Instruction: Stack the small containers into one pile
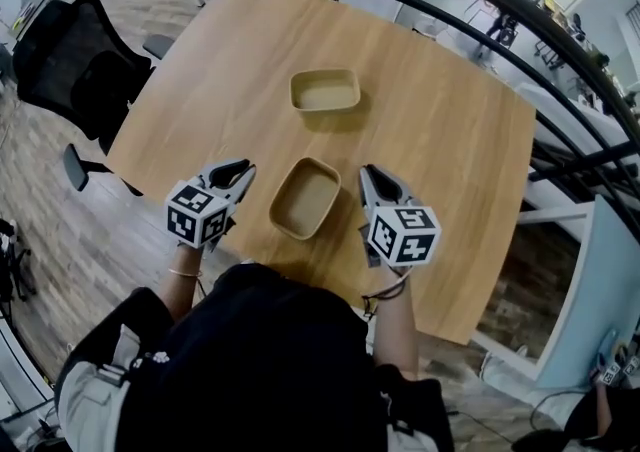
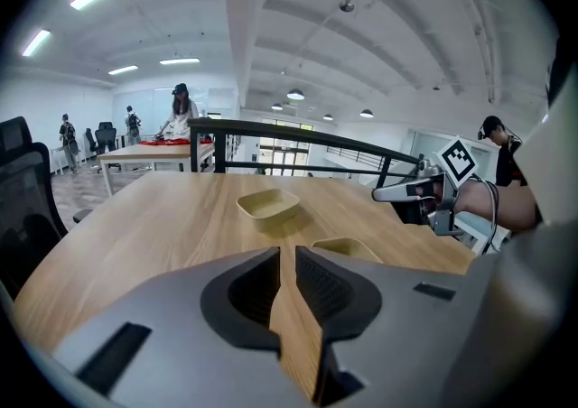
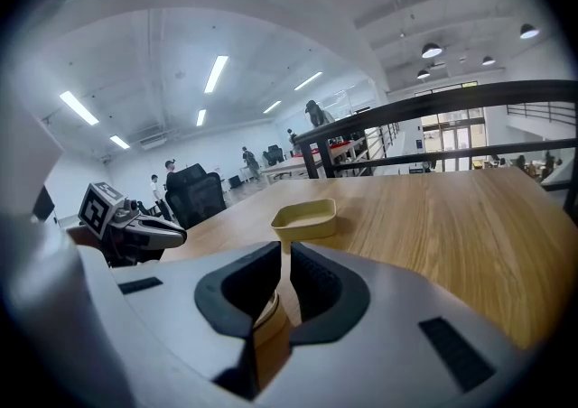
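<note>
Two shallow tan containers lie apart on the round wooden table. The far container sits near the table's middle. The near container lies close to the front edge, between my two grippers. My left gripper hovers just left of it, jaws nearly together with nothing between them. My right gripper hovers just right of it, also shut and empty. In the right gripper view, the near container's rim shows low behind the jaws.
A black office chair stands off the table's left side. A dark metal railing runs behind the table's far and right edges. Several people stand around another table far off in the room.
</note>
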The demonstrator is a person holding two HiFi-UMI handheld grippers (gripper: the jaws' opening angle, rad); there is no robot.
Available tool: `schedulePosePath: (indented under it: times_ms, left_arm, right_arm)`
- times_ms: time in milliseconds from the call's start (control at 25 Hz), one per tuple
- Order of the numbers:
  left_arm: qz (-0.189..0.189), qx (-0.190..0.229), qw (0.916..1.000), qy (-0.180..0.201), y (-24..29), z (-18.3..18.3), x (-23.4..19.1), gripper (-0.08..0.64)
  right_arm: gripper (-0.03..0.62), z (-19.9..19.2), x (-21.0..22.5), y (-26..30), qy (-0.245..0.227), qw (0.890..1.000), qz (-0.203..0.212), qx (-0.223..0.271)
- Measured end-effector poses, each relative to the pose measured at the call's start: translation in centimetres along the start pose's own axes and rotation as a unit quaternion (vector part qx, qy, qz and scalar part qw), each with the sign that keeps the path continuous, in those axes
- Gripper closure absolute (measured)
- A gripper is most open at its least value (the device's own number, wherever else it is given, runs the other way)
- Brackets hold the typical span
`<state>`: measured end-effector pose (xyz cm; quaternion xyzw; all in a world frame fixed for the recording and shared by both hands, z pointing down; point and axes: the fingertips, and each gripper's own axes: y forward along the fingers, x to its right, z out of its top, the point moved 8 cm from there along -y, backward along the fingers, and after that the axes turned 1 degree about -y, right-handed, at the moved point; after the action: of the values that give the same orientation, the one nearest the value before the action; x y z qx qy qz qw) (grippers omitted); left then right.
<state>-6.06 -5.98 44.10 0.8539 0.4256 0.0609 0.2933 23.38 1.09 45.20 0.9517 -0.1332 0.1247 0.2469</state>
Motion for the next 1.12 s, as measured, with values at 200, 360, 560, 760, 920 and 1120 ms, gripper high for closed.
schedulePosePath:
  times_ms: [200,360,560,760,920,1120]
  left_arm:
    - [-0.009,0.004,0.9999,0.004,1.4,1.0,-2.1,0.499]
    - [-0.013,0.01,0.9999,0.0,2.2,1.9,-3.6,0.499]
    - [-0.018,0.013,0.9998,-0.003,3.1,2.4,-5.0,0.497]
    - [-0.019,0.014,0.9997,-0.007,4.1,2.7,-6.2,0.497]
    - [-0.022,0.014,0.9996,-0.01,5.1,3.2,-7.0,0.497]
    - [-0.024,0.017,0.9995,-0.01,6.4,3.9,-7.8,0.495]
  right_arm:
    - [0.549,0.5,0.3,0.9,0.005,1.0,-0.02,-0.002]
    - [0.549,1.1,0.5,1.7,0.004,0.999,-0.032,-0.007]
    - [0.549,1.6,0.7,2.8,0.004,0.999,-0.04,-0.013]
    - [0.548,2.0,1.1,3.9,0.004,0.999,-0.046,-0.016]
    - [0.549,2.3,1.4,4.7,0.004,0.999,-0.047,-0.019]
    - [0.548,2.6,2.1,5.7,0.006,0.998,-0.05,-0.024]
